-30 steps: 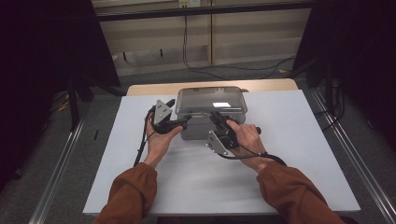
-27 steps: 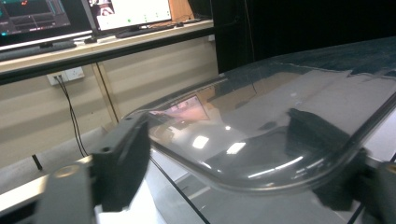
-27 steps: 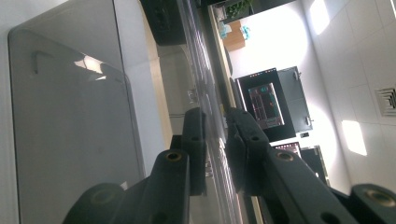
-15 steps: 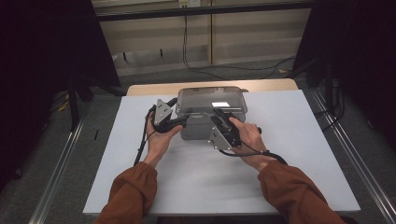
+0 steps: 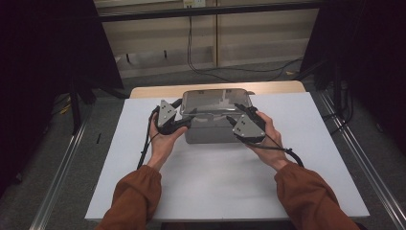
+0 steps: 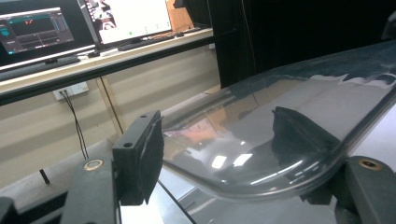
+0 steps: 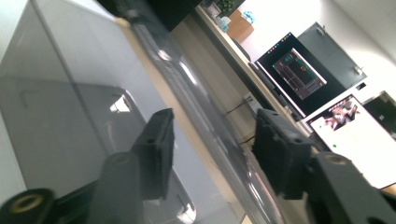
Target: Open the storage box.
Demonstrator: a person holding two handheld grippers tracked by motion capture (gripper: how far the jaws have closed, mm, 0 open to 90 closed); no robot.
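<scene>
**Jaws straddle the lid rim on both sides of the box**

High view: both pairs of jaws reach in at a grey box [image 5: 210,127] with a clear lid [image 5: 215,100], standing at the centre of the frame on the white worktop [image 5: 201,182]. The left gripper [image 5: 184,120] meets the lid's left edge, the right gripper [image 5: 234,117] its right edge.

Left gripper view: the jaws, which have just been closing, stand half open with the lid's curved rim [image 6: 261,182] between them, neither pad visibly pressing.

Right gripper view: the jaws have just been opening; the rim [image 7: 205,135] runs through the gap, untouched.

To do this well, I judge both sides should bite the rim squarely and evenly before lifting, so the lid comes up level.
</scene>
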